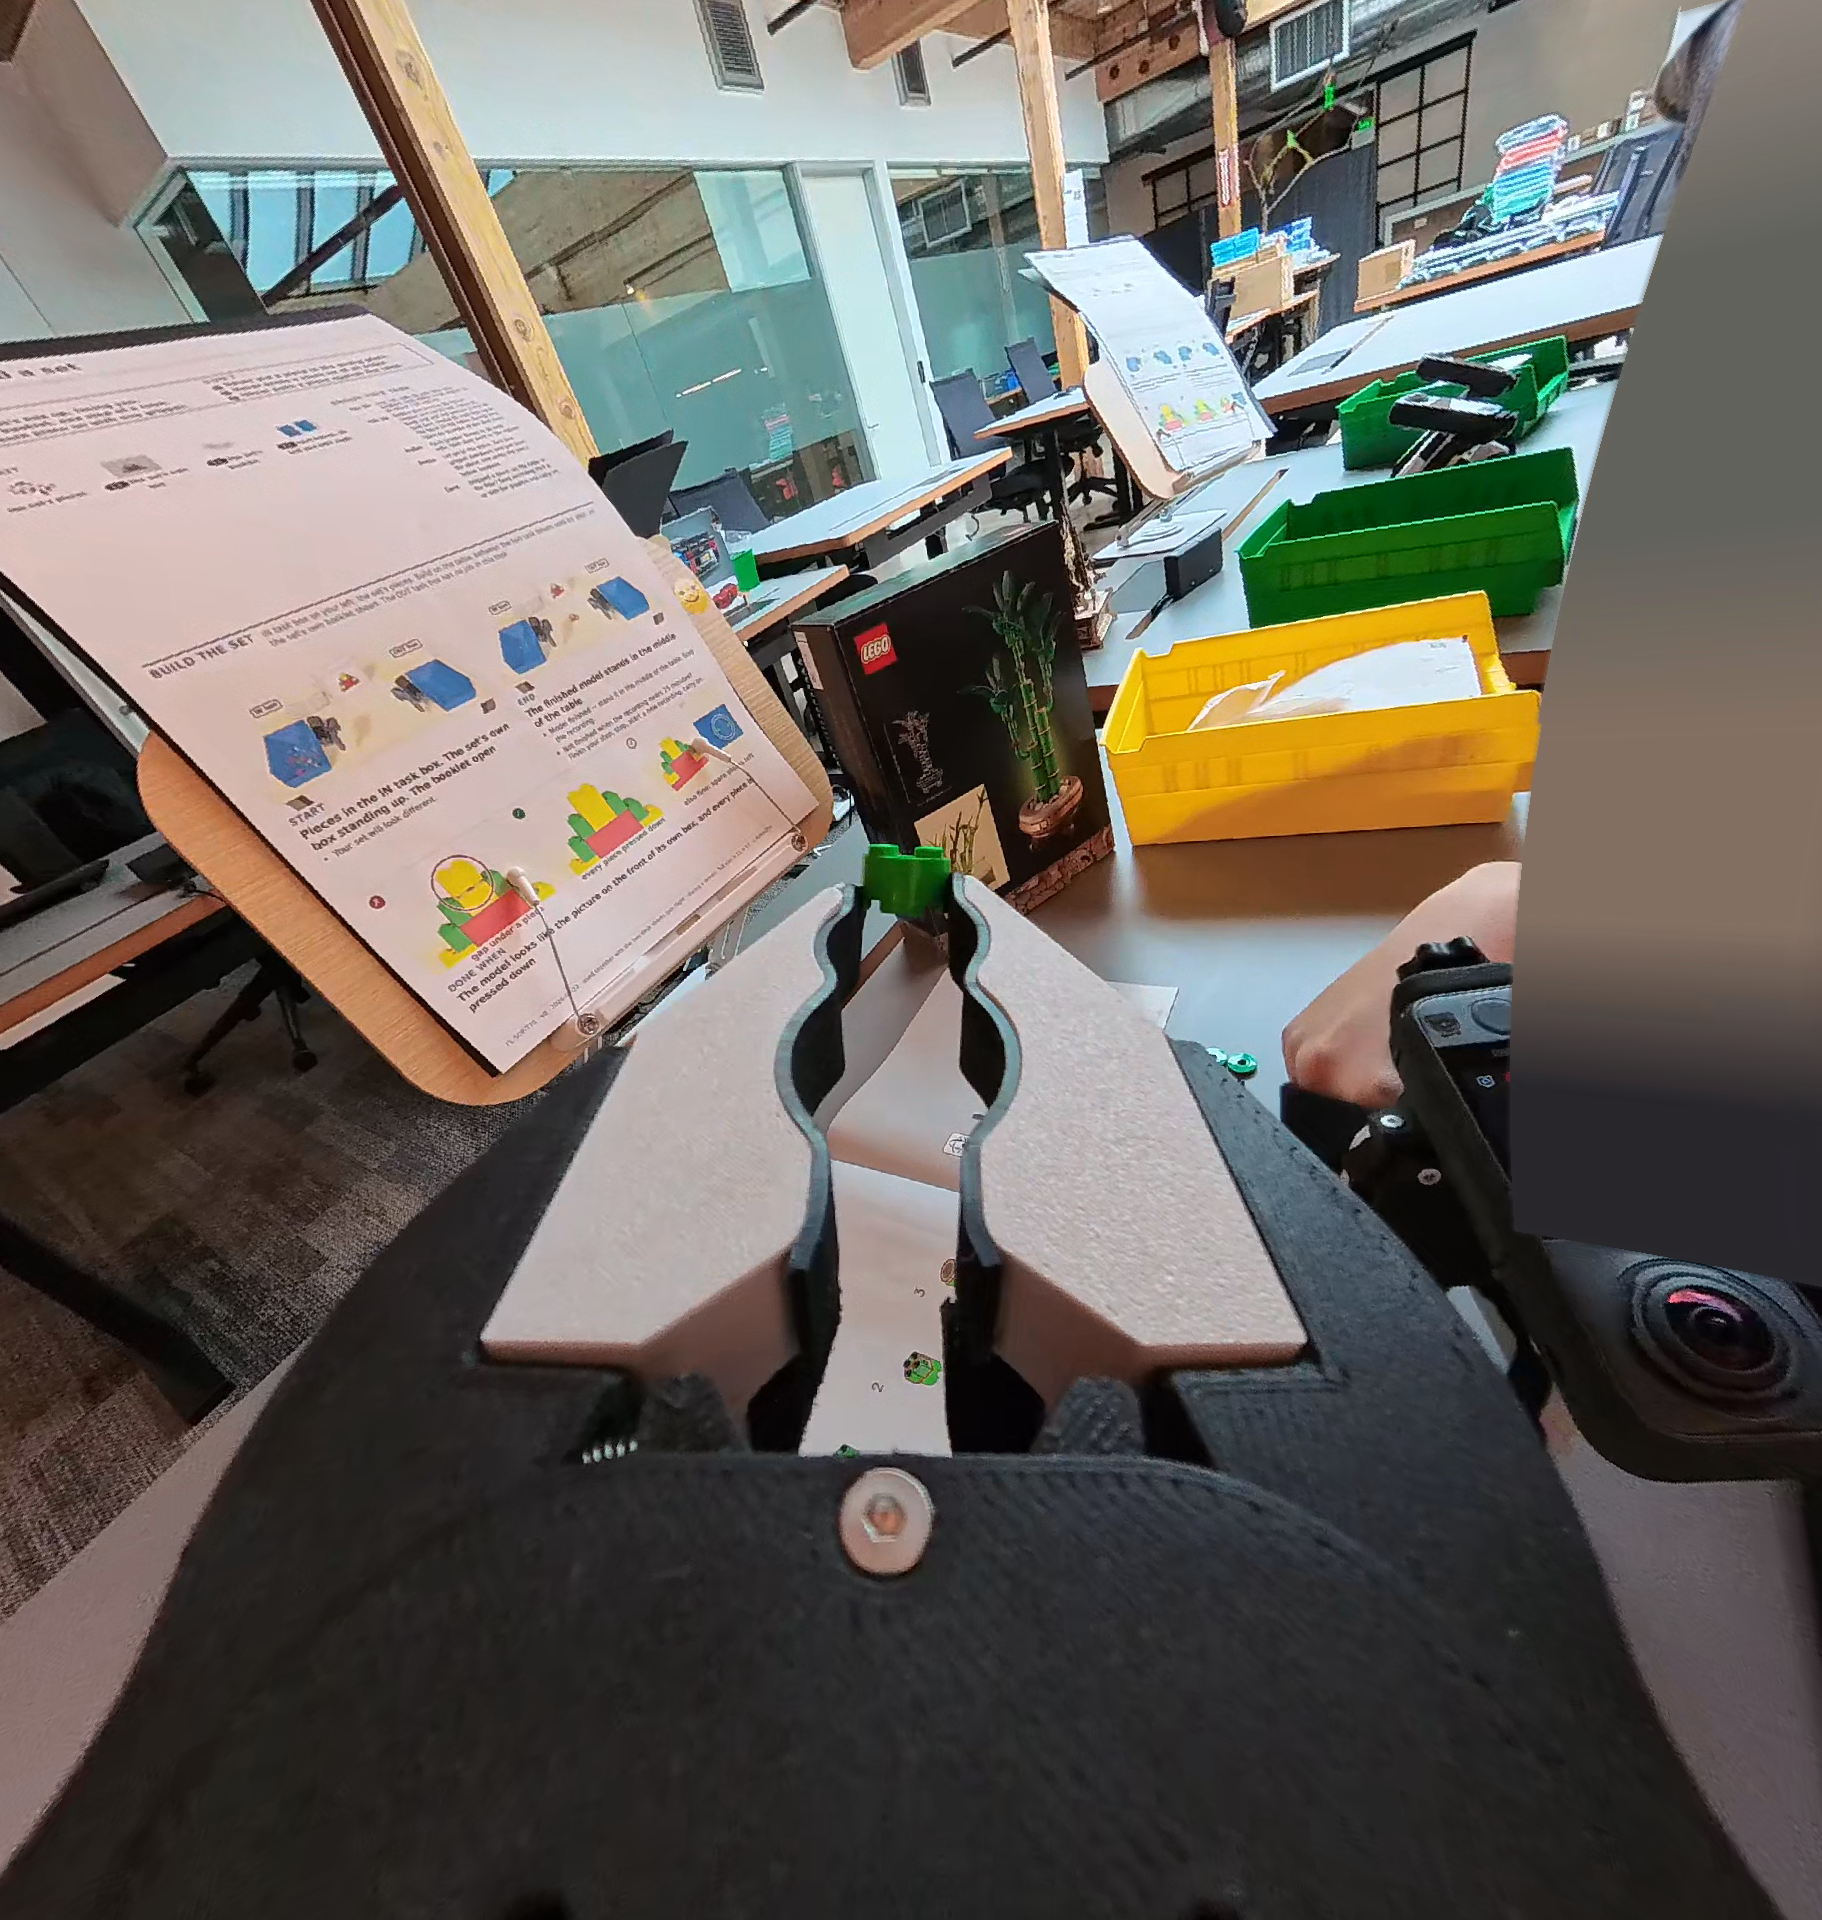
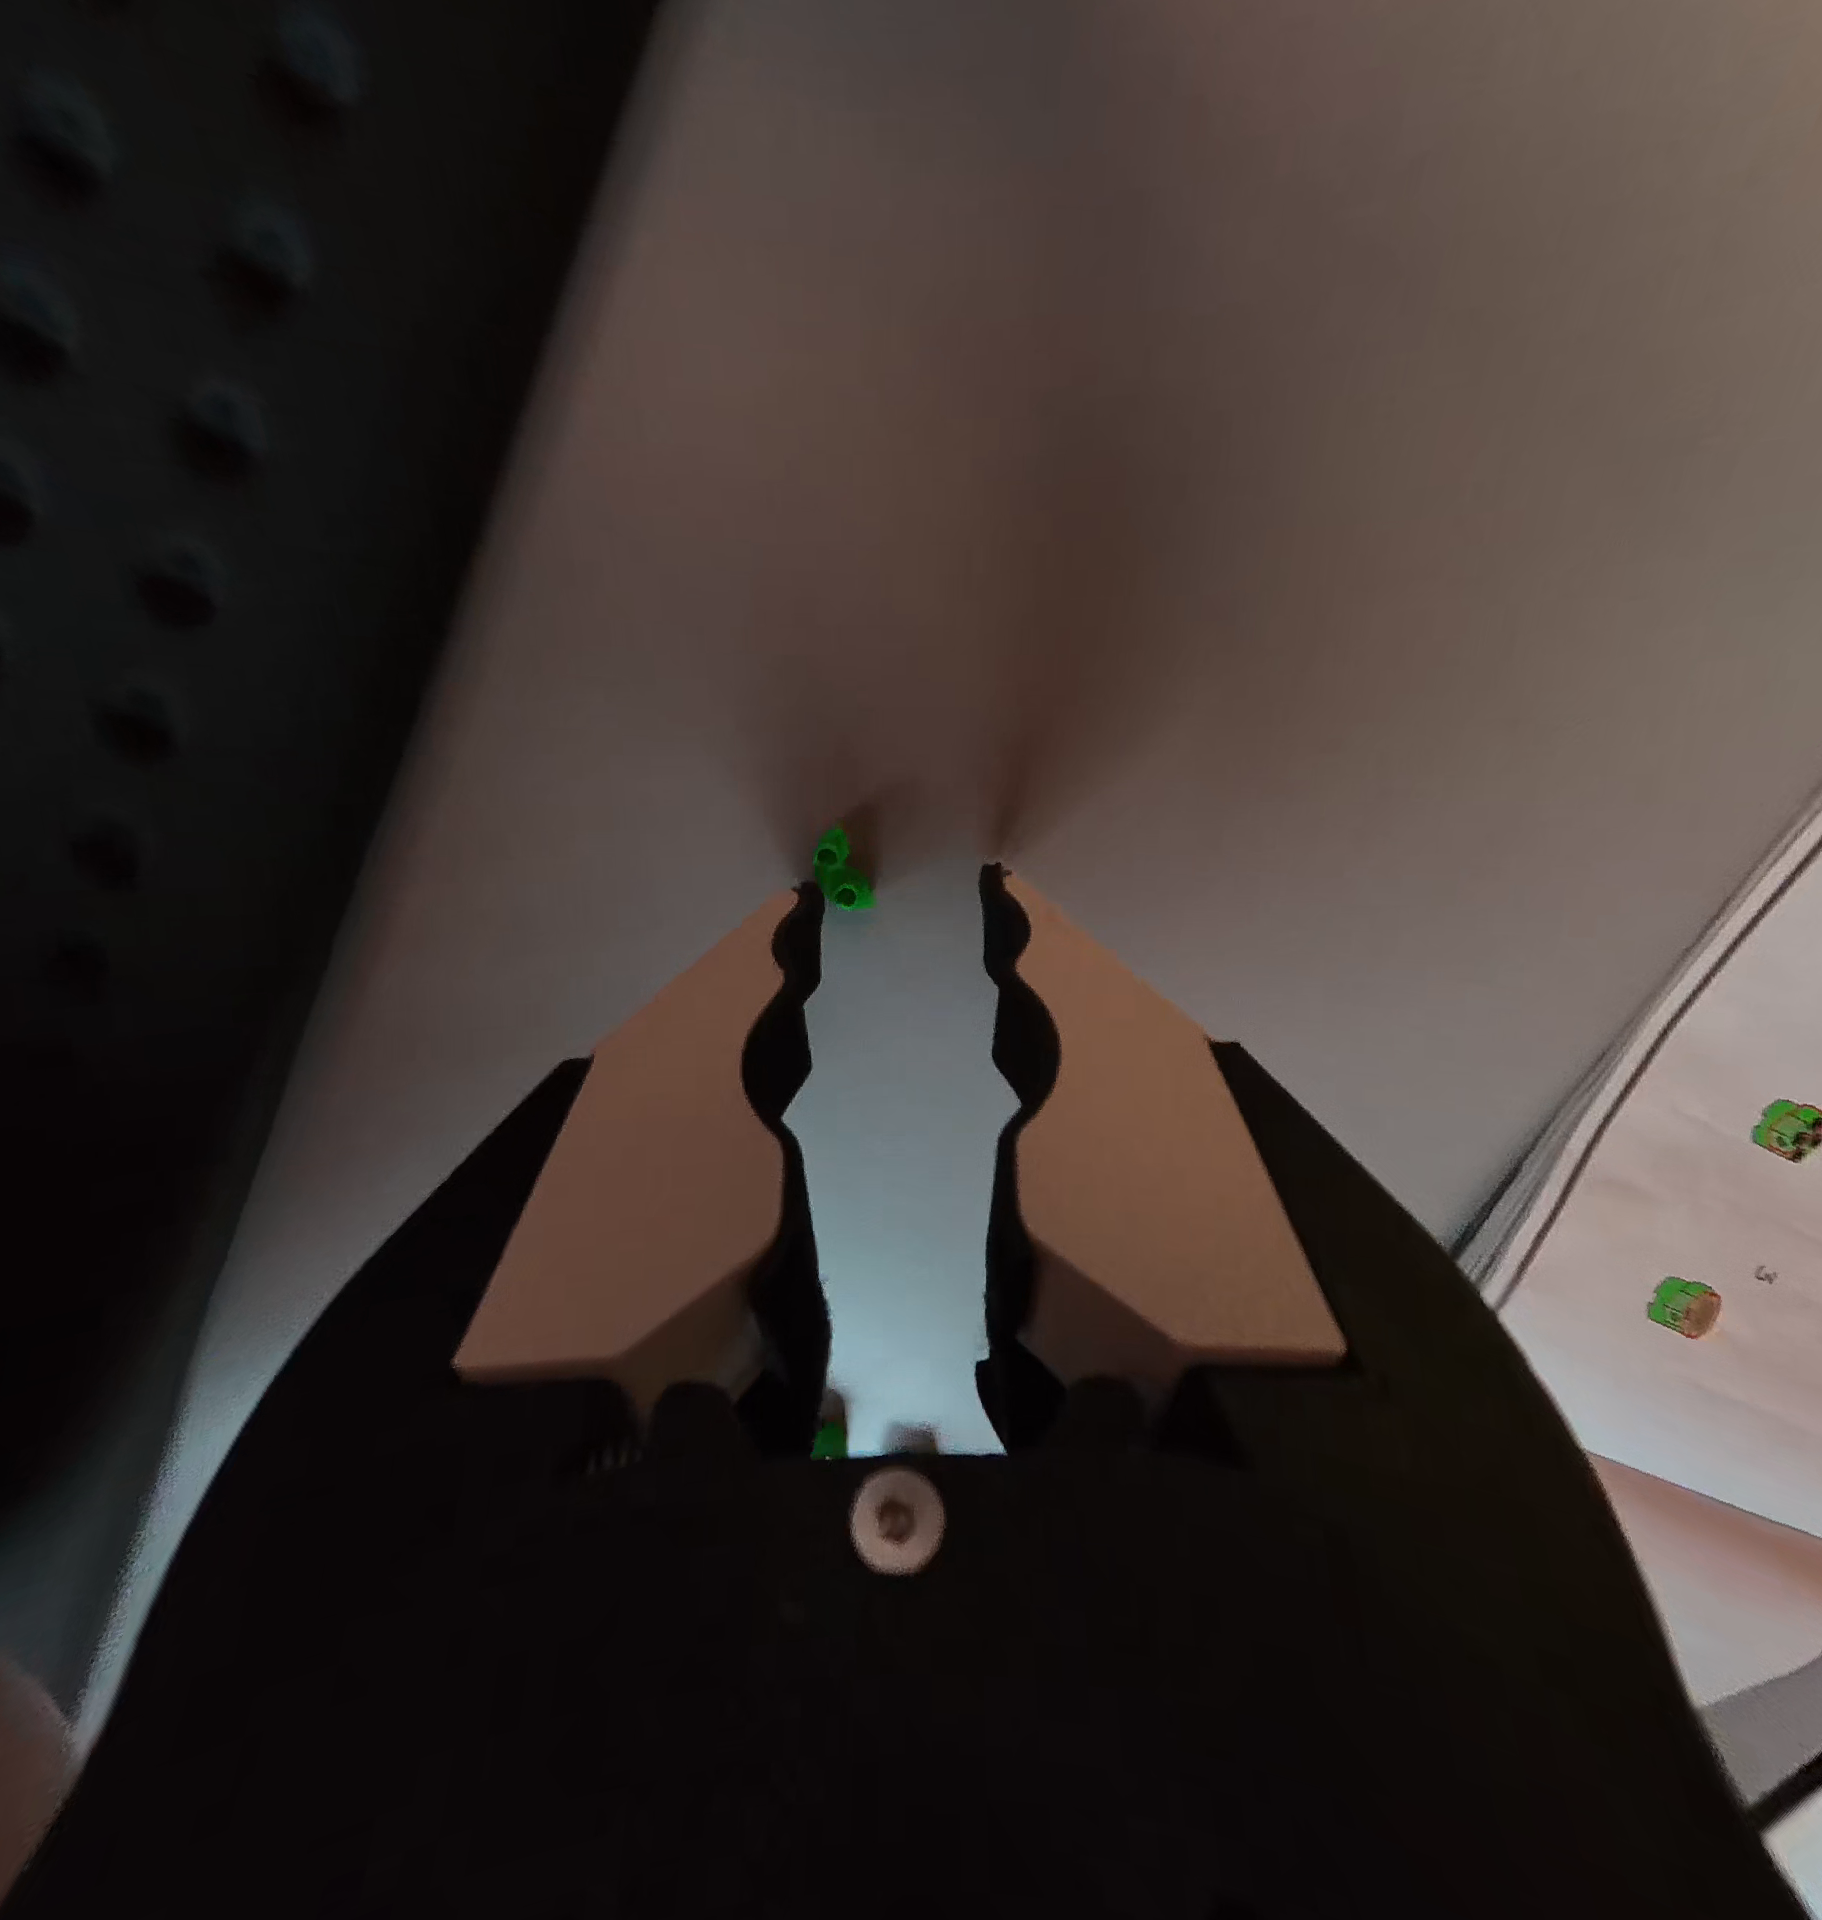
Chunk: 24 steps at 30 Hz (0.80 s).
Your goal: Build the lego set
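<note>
Green brick pinched at L gripper tips, studs up, above table w/ set box behind; R gripper jaws apart, small green piece lying by left tip on white sheet.

Left gripper: black body, tan finger faces, black wavy inner edges; bright green brick between the jaws. Beyond the jaws: black set box with a green bamboo picture and red logo patch. Right of the jaws: yellow bin, green bin, dark desk. Left of the jaws: white instruction sheet on a light wood board.

Right gripper: black and tan; small green piece at the left jaw tip on a white surface.
</note>
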Tool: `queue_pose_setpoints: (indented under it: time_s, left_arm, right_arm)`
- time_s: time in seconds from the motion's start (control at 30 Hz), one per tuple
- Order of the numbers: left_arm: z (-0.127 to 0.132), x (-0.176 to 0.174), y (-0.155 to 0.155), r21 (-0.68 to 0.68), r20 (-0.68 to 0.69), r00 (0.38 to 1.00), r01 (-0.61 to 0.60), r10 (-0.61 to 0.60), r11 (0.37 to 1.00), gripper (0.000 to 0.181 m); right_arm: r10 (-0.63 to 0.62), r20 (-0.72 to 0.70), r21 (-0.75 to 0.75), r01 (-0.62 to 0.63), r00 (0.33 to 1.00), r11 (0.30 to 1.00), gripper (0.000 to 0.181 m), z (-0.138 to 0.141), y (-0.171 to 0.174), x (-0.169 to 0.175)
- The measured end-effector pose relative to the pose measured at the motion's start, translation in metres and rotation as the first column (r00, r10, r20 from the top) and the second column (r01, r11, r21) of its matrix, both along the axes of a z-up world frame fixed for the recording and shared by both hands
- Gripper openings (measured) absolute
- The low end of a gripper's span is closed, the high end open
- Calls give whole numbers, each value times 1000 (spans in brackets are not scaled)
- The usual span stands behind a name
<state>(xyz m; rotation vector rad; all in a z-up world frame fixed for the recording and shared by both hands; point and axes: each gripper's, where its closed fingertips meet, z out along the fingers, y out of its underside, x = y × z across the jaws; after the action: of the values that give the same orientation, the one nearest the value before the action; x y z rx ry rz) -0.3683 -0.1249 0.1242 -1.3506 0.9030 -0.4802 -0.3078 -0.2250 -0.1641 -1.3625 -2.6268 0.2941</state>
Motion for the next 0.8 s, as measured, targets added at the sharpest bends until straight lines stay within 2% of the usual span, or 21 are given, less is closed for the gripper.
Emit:
queue_pose_setpoints:
  time_s: [0.03, 0.37, 0.47, 0.6, 0.8]
  left_arm:
    - [0, 0, 0, -1, 0, 1000, 0, 0, 1000, 14]
    - [-2, 2, 0, -11, -11, 1000, 3, -3, 1000, 14]
    - [-1, 0, -1, -8, -8, 1000, -3, 3, 1000, 14]
    - [0, -1, -1, -10, 1, 1000, 1, -1, 1000, 14]
    - [-1, 4, -2, -8, -13, 1000, 10, -10, 1000, 14]
  right_arm:
    - [-1, -2, 10, 1, 1000, 1000, 29, 0, 2, 0]
    - [-5, -54, 47, 8, 999, 999, 23, 3, 11, -6]
    - [-8, -97, -24, 5, 995, 1000, 21, 15, 5, -4]
    - [49, -169, -112, -69, 984, 991, 21, 21, -13, -12]
    - [33, -127, -155, -52, 991, 987, 20, 14, -12, -5]
